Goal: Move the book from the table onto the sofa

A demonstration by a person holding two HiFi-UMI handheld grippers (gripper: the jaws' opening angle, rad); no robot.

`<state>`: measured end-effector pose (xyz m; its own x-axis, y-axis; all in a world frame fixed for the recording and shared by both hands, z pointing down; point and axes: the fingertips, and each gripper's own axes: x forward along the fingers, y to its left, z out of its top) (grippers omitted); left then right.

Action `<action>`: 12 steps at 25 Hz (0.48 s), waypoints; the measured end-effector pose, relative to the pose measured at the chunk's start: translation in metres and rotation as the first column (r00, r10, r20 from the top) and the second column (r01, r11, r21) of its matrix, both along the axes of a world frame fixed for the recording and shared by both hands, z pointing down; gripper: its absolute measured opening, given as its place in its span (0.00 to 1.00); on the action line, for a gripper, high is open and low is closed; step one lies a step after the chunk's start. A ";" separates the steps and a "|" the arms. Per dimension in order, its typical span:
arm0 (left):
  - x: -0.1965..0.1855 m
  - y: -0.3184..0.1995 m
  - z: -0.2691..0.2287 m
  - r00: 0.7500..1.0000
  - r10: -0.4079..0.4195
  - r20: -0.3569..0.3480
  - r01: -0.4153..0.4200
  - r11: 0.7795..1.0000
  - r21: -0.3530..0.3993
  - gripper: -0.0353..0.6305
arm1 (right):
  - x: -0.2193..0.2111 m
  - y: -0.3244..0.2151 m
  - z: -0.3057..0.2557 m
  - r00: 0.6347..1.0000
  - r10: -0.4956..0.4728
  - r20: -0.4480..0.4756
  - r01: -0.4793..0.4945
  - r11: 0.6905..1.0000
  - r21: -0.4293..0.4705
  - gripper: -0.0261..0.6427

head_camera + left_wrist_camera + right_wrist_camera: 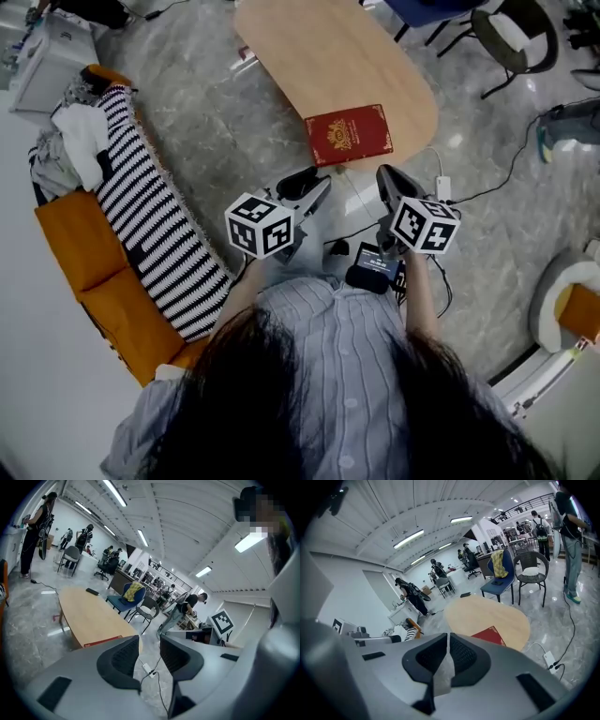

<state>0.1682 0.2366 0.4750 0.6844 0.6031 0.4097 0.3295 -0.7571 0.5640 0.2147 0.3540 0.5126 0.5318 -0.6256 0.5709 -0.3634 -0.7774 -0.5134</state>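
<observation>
The left gripper (149,640) has its jaws partly apart, with a clear gap and nothing between them; only floor and a white cable show through the gap. The right gripper (447,637) has its jaws closed together. A pale strip (443,672), tape or paper by the look, sits in the seam between them, and I cannot tell whether it is pinched there or just stuck to a pad. Neither gripper touches anything else.

In the head view both grippers hang side by side at mid-frame, over bare floor, pointing up the frame toward the book (348,134). The red book lies flat and closed on the near end of the wooden bench (319,47), with one edge close to the bench's rim. It is near the jaws but still apart from them. The orange sofa (89,248) runs down the left side of the frame, much of it covered by a striped blanket (155,220) and a heap of clothes at its upper end.

By my reading this is the approach: the book is not yet picked up. The next move likely calls for the right jaws to open, then one or both grippers to come in at the book's near edge, low enough to get a jaw beneath the cover. After that the book has to be carried to the left and set on a free stretch of sofa.
</observation>
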 end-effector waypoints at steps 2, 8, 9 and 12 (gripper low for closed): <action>0.015 -0.008 0.006 1.000 0.020 0.018 -0.020 1.000 0.002 0.25 | 0.016 -0.002 0.003 1.000 0.023 0.013 -0.023 1.000 -0.010 0.08; 0.053 -0.026 0.035 0.992 0.097 0.078 -0.098 0.995 0.000 0.26 | 0.049 -0.002 0.019 0.994 0.089 0.057 -0.085 0.995 -0.060 0.08; 0.058 -0.028 0.040 0.989 0.114 0.089 -0.114 0.993 -0.002 0.26 | 0.053 -0.002 0.021 0.993 0.098 0.063 -0.094 0.993 -0.068 0.08; 0.076 -0.033 0.052 0.981 0.160 0.111 -0.160 0.987 -0.008 0.27 | 0.066 0.000 0.026 0.990 0.125 0.068 -0.119 0.989 -0.093 0.08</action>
<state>0.2446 0.2031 0.5265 0.5289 0.7010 0.4783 0.3818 -0.6999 0.6036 0.2803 0.3535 0.5386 0.5555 -0.5040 0.6613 -0.2270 -0.8571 -0.4625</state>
